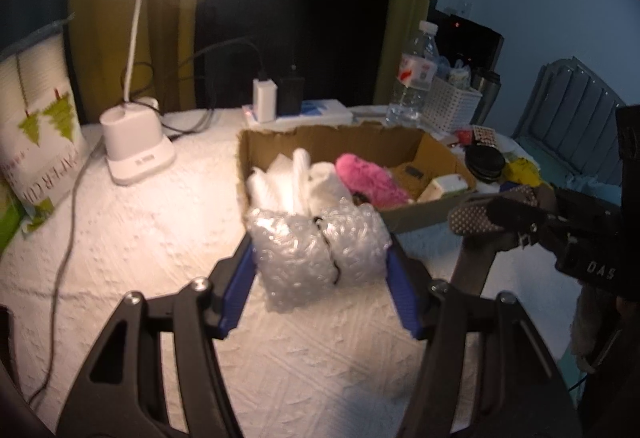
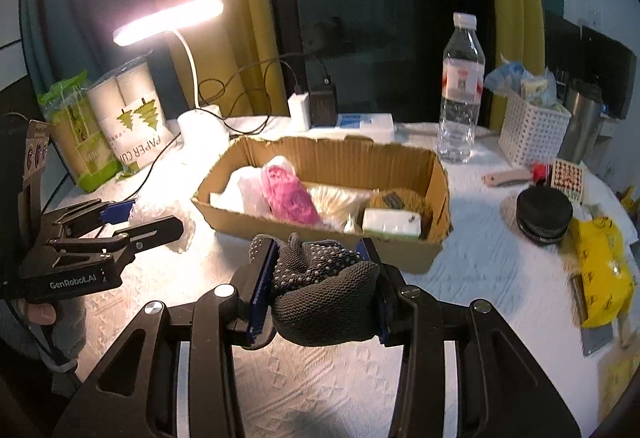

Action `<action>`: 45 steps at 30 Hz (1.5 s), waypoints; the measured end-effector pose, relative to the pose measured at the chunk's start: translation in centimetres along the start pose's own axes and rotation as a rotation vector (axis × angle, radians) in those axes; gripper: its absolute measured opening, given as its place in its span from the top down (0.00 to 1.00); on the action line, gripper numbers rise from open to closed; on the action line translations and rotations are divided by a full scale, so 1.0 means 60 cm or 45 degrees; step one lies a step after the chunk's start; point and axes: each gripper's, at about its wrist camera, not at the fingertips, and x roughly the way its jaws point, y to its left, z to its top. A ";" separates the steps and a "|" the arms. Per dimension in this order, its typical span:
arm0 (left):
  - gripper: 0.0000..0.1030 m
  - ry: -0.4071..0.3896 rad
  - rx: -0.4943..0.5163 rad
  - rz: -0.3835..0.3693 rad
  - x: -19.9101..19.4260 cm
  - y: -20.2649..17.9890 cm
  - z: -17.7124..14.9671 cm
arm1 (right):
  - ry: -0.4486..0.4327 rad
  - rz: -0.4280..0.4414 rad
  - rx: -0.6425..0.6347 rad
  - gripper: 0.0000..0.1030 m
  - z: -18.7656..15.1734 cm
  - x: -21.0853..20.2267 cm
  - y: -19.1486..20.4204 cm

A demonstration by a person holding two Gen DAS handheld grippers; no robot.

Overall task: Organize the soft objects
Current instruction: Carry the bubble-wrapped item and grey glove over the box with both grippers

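Bubble-wrap bundle (image 1: 318, 254) pinched between left tongs (image 1: 320, 266), right tongs (image 2: 316, 274) clamped on grey dotted glove (image 2: 324, 290) — beside cardboard box (image 2: 400, 254).

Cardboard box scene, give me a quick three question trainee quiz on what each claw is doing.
1. True or false: the left claw grips a bubble wrap bundle.
2. What does the right claw hold? A) pink plush B) dark dotted glove C) water bottle
3. Fill in: the pink plush lies inside the ___.

Key: 1 true. 2 B, the dark dotted glove. 3 cardboard box.
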 end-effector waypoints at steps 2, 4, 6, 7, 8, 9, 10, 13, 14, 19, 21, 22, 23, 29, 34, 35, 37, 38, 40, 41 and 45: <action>0.40 -0.015 0.008 0.016 -0.005 0.005 0.004 | -0.003 0.004 -0.014 0.58 0.007 0.002 0.006; 0.40 -0.030 0.011 0.026 -0.011 0.013 0.009 | -0.009 0.003 -0.026 0.58 0.013 0.004 0.012; 0.40 -0.043 0.015 0.030 -0.016 0.021 0.013 | -0.017 0.005 -0.036 0.58 0.019 0.005 0.020; 0.40 -0.049 0.015 0.031 -0.018 0.025 0.016 | -0.021 0.003 -0.040 0.58 0.023 0.007 0.025; 0.40 -0.057 0.013 0.031 -0.019 0.032 0.019 | -0.025 0.002 -0.043 0.58 0.026 0.008 0.028; 0.40 -0.060 0.012 0.030 -0.020 0.036 0.020 | -0.029 0.002 -0.047 0.58 0.030 0.009 0.033; 0.40 -0.065 0.011 0.028 -0.021 0.040 0.022 | -0.033 0.000 -0.052 0.58 0.034 0.010 0.037; 0.40 -0.076 0.003 0.011 -0.023 0.053 0.025 | -0.045 -0.005 -0.071 0.58 0.049 0.014 0.052; 0.40 -0.082 0.000 0.001 -0.024 0.058 0.026 | -0.048 -0.007 -0.077 0.58 0.053 0.015 0.056; 0.40 -0.102 -0.020 -0.024 -0.027 0.081 0.030 | -0.059 -0.018 -0.098 0.58 0.075 0.030 0.077; 0.40 -0.109 -0.035 -0.026 -0.028 0.093 0.032 | -0.068 -0.016 -0.103 0.58 0.084 0.036 0.087; 0.40 -0.112 -0.042 -0.027 -0.028 0.098 0.032 | -0.073 -0.014 -0.105 0.58 0.088 0.040 0.091; 0.40 -0.117 -0.050 -0.030 -0.027 0.104 0.034 | -0.076 -0.012 -0.105 0.58 0.092 0.043 0.095; 0.40 -0.131 -0.074 -0.039 -0.023 0.130 0.041 | -0.089 0.014 -0.093 0.58 0.115 0.082 0.113; 0.40 -0.113 -0.085 -0.043 -0.012 0.143 0.045 | -0.069 0.045 -0.078 0.58 0.129 0.126 0.123; 0.40 -0.111 -0.090 -0.043 -0.009 0.145 0.046 | -0.064 0.049 -0.084 0.58 0.132 0.137 0.126; 0.40 -0.103 -0.096 -0.042 -0.004 0.149 0.047 | -0.063 0.057 -0.084 0.58 0.136 0.154 0.129; 0.40 -0.098 -0.097 -0.039 -0.001 0.151 0.047 | -0.057 0.063 -0.080 0.58 0.138 0.164 0.130; 0.40 -0.092 -0.103 -0.035 0.003 0.153 0.048 | -0.038 0.075 -0.074 0.58 0.140 0.182 0.130; 0.40 -0.089 -0.104 -0.034 0.005 0.154 0.048 | -0.022 0.077 -0.075 0.58 0.140 0.193 0.130; 0.40 -0.092 -0.096 -0.032 0.007 0.149 0.049 | 0.015 0.080 -0.058 0.51 0.139 0.218 0.124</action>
